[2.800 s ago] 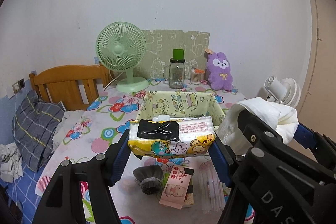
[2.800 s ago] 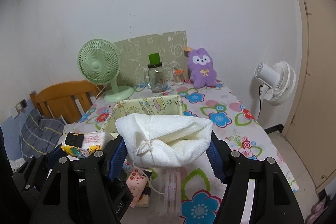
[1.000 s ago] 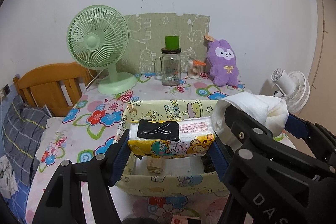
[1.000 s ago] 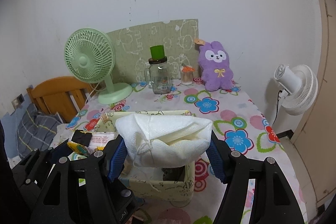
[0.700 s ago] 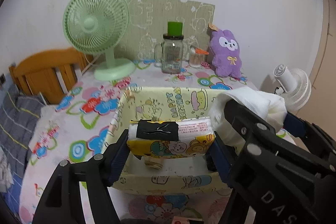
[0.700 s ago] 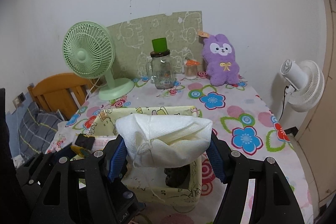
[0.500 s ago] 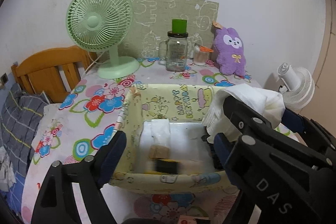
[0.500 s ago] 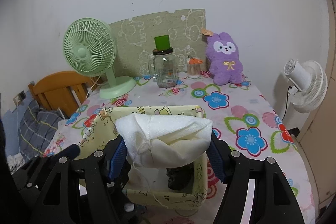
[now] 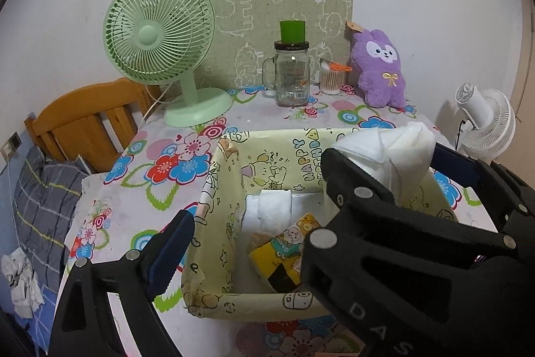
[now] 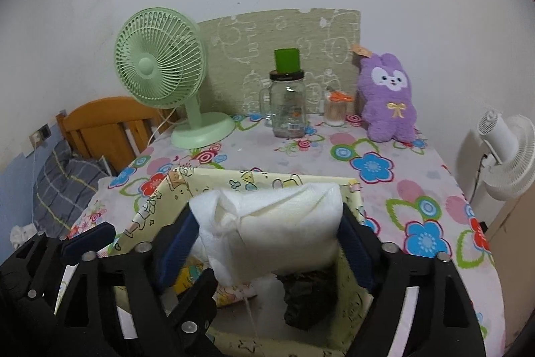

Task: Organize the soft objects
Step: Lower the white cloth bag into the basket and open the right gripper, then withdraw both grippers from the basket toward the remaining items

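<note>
Flowered cloth covers the table [image 10: 384, 156] on which the yellow cartoon-printed box [image 9: 267, 156] stands, near its front edge. Inside the box a yellow tissue pack [image 9: 284, 251] with glossy wrapping is already laid, tilted, beside a white folded roll [image 9: 272, 206] and a dark crumpled cloth [image 10: 307, 300]. A white pouch [image 10: 277, 230], soft and puffy with a woven texture and a thin string, is seen above the box between the jaws of the right gripper [image 10: 267, 240], which are opening; whether the pads press it yet cannot be told. The left gripper [image 9: 254, 243] is empty, its jaws wide and opening. Most of the sorting is judged done; the pouch is left to drop in.
</note>
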Demonstrator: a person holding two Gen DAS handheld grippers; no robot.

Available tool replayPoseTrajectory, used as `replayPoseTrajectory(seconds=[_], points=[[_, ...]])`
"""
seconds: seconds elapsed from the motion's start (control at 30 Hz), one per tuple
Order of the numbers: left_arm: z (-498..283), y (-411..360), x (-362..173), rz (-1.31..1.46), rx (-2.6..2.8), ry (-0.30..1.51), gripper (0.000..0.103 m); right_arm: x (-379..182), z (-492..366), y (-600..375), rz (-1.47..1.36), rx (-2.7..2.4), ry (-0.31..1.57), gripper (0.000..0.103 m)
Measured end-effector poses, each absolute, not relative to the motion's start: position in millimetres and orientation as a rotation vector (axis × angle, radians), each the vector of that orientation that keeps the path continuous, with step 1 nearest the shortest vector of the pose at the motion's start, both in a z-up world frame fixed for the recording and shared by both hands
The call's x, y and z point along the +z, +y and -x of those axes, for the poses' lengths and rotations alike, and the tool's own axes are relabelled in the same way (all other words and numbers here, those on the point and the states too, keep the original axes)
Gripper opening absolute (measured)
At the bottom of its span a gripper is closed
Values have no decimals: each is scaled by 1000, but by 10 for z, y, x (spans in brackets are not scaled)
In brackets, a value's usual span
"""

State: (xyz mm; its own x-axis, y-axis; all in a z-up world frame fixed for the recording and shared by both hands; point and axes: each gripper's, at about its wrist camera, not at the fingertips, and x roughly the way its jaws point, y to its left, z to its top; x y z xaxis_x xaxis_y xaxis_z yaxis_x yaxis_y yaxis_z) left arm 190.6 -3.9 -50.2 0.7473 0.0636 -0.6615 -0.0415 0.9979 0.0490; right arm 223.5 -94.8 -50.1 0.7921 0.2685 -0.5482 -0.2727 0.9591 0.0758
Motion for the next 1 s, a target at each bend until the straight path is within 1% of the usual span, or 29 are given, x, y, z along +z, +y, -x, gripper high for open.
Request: replayPoseTrajectory(seconds=[0.03,0.1,0.17,0.27,1.0], points=[[-1906,-40,-504,-33,60,725,94,-511,-2246,-951,2,297,593,88],[-1912,-37,-512,-33,62,726,94,-526,-2261,-948,-3,305,603,94],[-1914,-30,-516,-30,58,728,94,-535,-2268,-945,-8,313,609,98],[-1915,-26,-512,-26,54,727,94,-533,-2267,-935,-10,317,616,101],[-1637,-109,-321,-18,27,670,96,-317,-1943,-1011,20,253,584,102]])
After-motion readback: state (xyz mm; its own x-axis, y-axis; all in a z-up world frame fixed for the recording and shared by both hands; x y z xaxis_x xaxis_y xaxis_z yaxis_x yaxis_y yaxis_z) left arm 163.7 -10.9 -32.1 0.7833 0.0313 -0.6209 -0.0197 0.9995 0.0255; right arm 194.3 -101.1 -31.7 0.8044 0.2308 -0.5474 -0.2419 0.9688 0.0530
